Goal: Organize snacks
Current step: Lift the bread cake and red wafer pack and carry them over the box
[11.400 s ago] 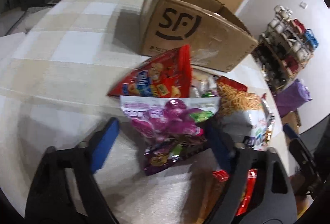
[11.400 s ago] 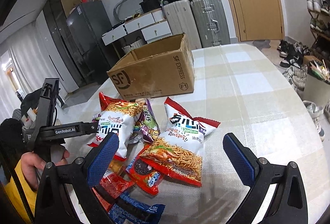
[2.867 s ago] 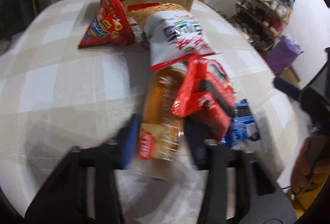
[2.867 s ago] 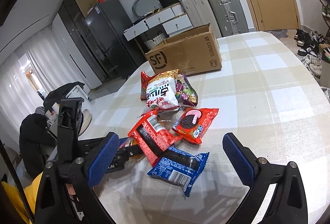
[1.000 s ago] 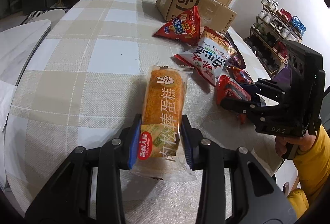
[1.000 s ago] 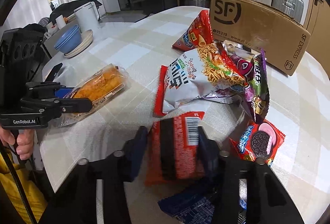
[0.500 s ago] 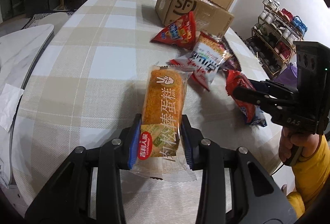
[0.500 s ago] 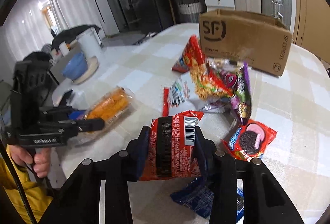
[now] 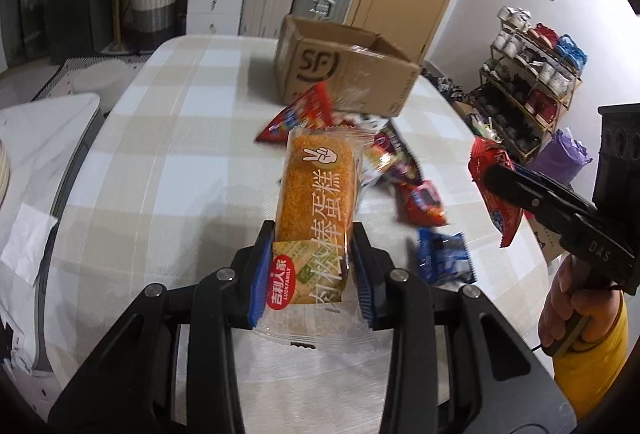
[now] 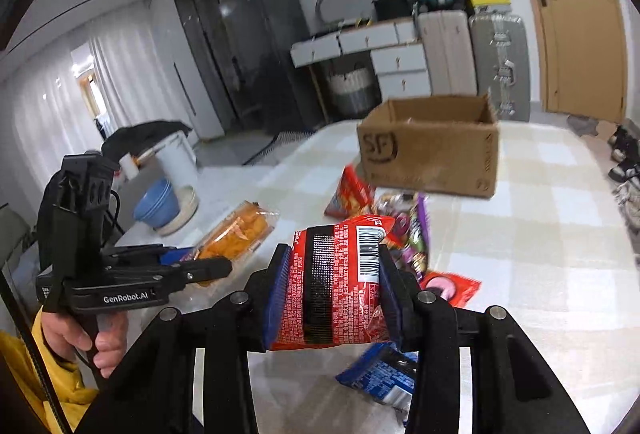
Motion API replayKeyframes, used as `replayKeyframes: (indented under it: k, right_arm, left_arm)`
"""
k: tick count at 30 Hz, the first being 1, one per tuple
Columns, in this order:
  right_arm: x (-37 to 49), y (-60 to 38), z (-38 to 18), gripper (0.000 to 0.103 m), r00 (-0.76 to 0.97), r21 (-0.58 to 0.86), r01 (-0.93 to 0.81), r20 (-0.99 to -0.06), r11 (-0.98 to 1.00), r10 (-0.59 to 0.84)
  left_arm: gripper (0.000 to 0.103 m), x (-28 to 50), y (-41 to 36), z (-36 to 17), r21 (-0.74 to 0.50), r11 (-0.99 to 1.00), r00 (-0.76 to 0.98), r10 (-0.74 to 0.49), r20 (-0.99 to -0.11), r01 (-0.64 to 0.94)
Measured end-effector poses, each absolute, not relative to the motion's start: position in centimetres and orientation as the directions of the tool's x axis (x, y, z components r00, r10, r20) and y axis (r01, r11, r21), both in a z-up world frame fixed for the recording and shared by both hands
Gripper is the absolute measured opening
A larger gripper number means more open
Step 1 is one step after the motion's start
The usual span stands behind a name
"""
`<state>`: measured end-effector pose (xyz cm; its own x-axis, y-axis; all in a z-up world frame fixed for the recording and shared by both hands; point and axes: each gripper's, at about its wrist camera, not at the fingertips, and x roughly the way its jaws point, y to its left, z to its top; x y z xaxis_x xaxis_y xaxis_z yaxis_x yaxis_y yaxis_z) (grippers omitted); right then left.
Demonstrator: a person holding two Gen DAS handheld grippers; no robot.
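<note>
Both packets have come up off the checked table (image 9: 168, 162) since a second ago, when the orange cake still lay on the cloth and the red pack sat among the pile. Left gripper (image 9: 312, 274) is narrowed tight on the orange cake packet (image 9: 316, 202), its blue pads pressing the wrapper's lower sides while the far end sticks out forward. Right gripper (image 10: 332, 294) is clamped on the red snack pack (image 10: 336, 282), barcode side facing up. Remaining snacks (image 9: 416, 194) lie loose in front of the open cardboard box (image 10: 432, 150), a blue packet (image 10: 384, 378) nearest.
</note>
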<state>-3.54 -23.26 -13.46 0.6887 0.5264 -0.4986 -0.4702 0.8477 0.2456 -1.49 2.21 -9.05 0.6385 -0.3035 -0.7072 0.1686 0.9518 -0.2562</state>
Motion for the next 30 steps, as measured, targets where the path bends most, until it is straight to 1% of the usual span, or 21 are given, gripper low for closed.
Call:
replayKeyframes:
  k: [3,13,16,23,30]
  right_arm:
    - [-5.4,-23.8,-11.8,0.042,0.766,0.167,-0.432,-0.452,0.886,0.458]
    - [-7.4,-25.9,-8.4,0.042,0.802,0.2,-0.413,-0.381,0.888,0.459]
    - [-6.9,-26.5,-7.5,0.042,0.802,0.228,-0.411,-0.371,0.883,0.469]
    - [-4.6,-25.9,-4.6,0.042,0.8,0.202,-0.452,-0.339,0.869,0.495]
    - [-0.1,-26.2,-1.0,0.042,0.79,0.215,-0.478,-0.317,0.852,0.524]
  left_arm:
    - [0.033,-1.7,1.1,-7.7,-0.256,0.948,0.65,-0.317,-0.691,0.191]
    - [0.033,-1.6,-1.7,-3.8,-0.233,0.936,0.677,-0.352,-0.647,0.265]
    - [0.033,-1.4,-2.1,-2.7,-0.222,0.933,0.683,-0.36,-0.636,0.284]
    - [0.033,-0.1,-1.9,0.0,-0.21,0.931,0.703,-0.363,-0.611,0.298]
    - [0.033,2.8,-1.7,3.9,-0.18,0.936,0.745,-0.35,-0.568,0.303]
